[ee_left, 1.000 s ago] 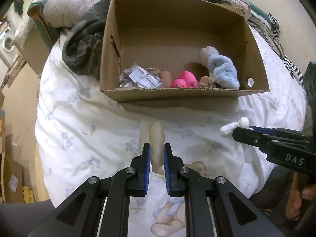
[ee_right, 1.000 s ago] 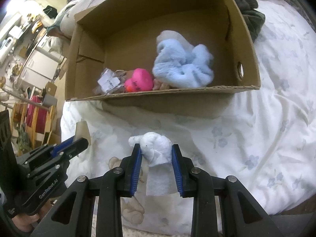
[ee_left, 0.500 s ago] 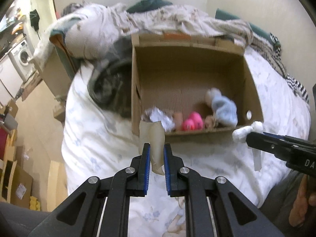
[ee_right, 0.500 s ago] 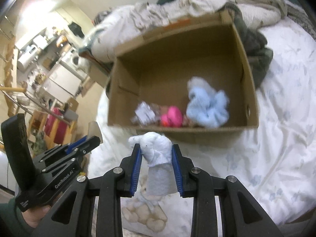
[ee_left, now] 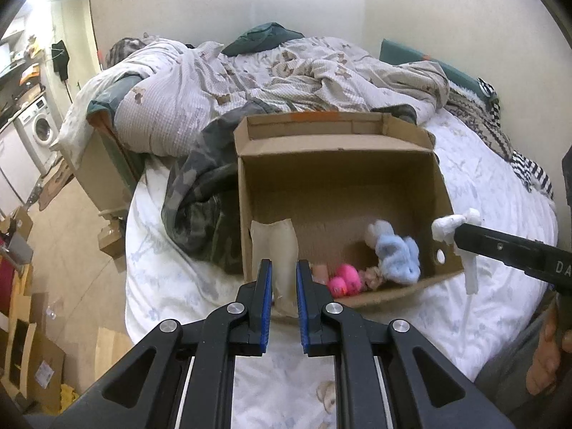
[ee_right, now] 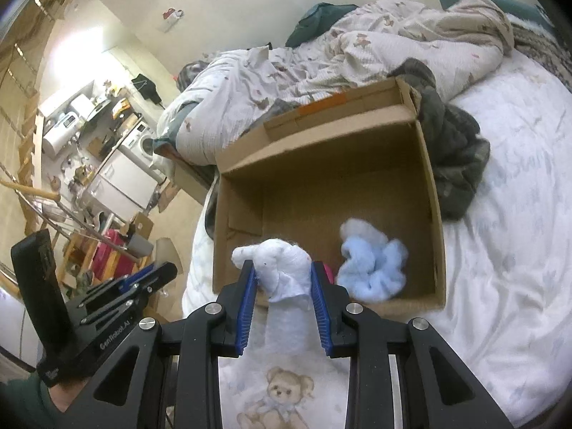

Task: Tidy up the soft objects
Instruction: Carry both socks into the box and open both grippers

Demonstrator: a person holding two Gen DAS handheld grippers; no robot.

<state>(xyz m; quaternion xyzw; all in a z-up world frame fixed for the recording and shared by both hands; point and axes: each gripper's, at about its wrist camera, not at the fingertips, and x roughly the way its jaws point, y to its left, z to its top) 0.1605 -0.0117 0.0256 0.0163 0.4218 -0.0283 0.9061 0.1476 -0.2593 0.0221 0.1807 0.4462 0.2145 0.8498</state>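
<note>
The left tool (ee_right: 157, 279) reads "GenRobot.AI"; the right tool (ee_left: 461, 236) shows "DA", cut off.

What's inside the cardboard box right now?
Inside the cardboard box: a light blue fluffy item, pink toys, a beige piece. The held beige sock covers the near left corner.

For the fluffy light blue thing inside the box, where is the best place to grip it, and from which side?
Probably the raised middle of the light blue fluffy bundle, from straight above: the cardboard box walls close off the sides, and it lies bunched against the right wall.
</note>
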